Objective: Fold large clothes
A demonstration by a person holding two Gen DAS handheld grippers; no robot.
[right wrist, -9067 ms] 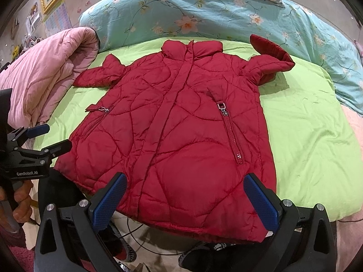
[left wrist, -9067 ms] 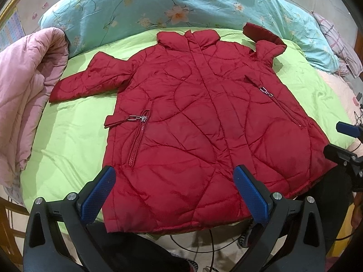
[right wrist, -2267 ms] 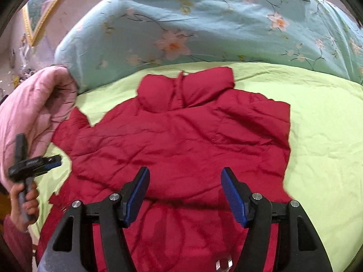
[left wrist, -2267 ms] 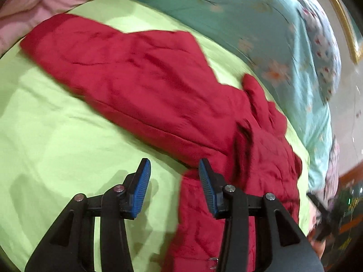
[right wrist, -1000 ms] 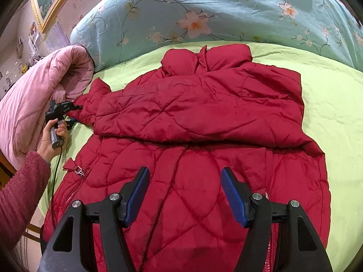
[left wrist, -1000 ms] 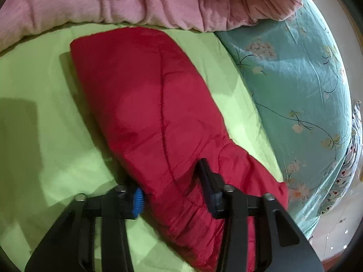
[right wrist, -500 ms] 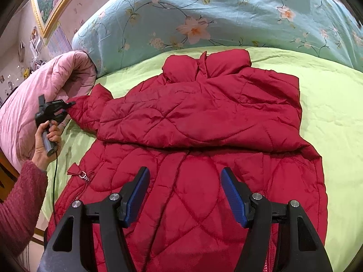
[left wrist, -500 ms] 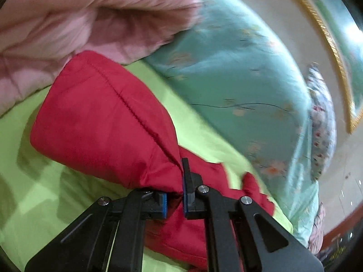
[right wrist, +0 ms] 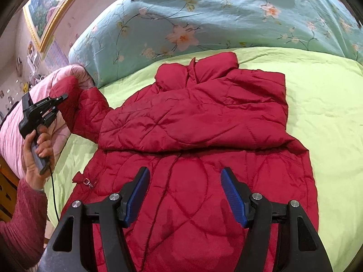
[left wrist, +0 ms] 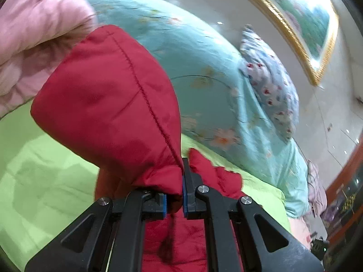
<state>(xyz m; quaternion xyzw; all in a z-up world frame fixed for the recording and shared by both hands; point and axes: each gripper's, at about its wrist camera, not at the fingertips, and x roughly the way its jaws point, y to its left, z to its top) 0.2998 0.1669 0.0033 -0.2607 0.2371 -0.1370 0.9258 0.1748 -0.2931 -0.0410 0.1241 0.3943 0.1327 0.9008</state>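
Note:
A red quilted jacket (right wrist: 199,136) lies front up on the green bed sheet (right wrist: 326,104), its right sleeve folded across the chest. My left gripper (left wrist: 174,200) is shut on the cuff of the jacket's left sleeve (left wrist: 109,104) and holds it lifted off the sheet. In the right wrist view the same sleeve (right wrist: 79,108) hangs up at the far left from the left gripper (right wrist: 60,100), held by a hand (right wrist: 37,156). My right gripper (right wrist: 185,196) hovers open over the jacket's lower front, nothing between its blue pads.
A pink quilt (right wrist: 13,136) is bunched at the bed's left edge. A light blue flowered duvet (right wrist: 204,18) and a patterned pillow (left wrist: 270,86) lie along the head of the bed. A gold-framed picture (left wrist: 301,22) hangs on the wall. Bare green sheet spreads to the right.
The left gripper closed on the sleeve cuff, then rose and rolled, lifting the sleeve off the sheet. The right gripper barely shifted and stayed open over the jacket.

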